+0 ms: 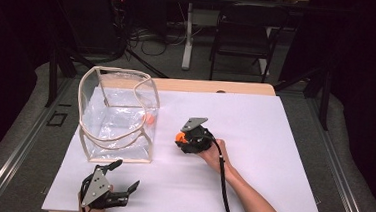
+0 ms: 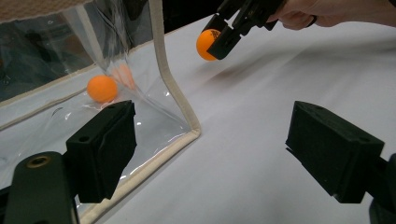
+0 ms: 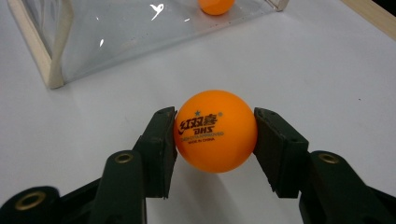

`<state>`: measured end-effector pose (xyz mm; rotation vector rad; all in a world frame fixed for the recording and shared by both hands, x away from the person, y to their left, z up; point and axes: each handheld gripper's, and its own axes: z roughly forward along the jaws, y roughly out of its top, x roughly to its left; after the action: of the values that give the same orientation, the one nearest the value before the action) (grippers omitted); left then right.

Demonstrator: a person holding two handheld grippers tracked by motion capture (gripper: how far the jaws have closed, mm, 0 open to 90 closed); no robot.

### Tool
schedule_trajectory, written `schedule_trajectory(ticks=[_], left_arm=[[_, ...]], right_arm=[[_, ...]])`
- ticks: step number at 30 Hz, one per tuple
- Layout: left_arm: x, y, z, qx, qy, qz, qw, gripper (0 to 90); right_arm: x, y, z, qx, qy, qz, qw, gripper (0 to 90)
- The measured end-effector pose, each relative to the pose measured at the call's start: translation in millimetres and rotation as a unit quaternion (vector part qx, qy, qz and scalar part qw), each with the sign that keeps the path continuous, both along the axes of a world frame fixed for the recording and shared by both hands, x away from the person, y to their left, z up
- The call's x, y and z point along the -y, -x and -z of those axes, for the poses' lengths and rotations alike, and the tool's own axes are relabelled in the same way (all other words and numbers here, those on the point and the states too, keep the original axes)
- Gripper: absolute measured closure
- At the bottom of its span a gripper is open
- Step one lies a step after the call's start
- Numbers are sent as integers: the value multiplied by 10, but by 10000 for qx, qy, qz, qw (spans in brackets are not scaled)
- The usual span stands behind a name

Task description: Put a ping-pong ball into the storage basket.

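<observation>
An orange table-tennis ball (image 3: 215, 131) with printed lettering sits squeezed between the two black pads of my right gripper (image 3: 215, 151). In the high view that gripper (image 1: 180, 138) is near the middle of the white sheet, just right of a clear plastic bag (image 1: 118, 113) with beige trim. A second orange ball (image 1: 148, 118) lies inside the bag near its right wall, and it also appears in the left gripper view (image 2: 102, 88). My left gripper (image 1: 126, 175) rests near the front edge, in front of the bag. Its jaws stand wide apart (image 2: 210, 149) with nothing between them.
A white sheet (image 1: 262, 156) covers the wooden table. The bag stands open-topped at the sheet's left part. Beyond the table's far edge are a dark chair (image 1: 243, 34), a desk leg and cables on the floor.
</observation>
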<state>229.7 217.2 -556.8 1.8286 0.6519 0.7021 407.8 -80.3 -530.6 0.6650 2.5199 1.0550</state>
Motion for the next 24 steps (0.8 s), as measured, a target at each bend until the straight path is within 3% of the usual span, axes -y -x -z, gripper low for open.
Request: schedule_trajectory(ticks=[24], left_arm=[[20, -20, 9, -20, 44, 11, 10000, 157]], right_arm=[[93, 57, -224, 160, -177, 9, 9997, 508]])
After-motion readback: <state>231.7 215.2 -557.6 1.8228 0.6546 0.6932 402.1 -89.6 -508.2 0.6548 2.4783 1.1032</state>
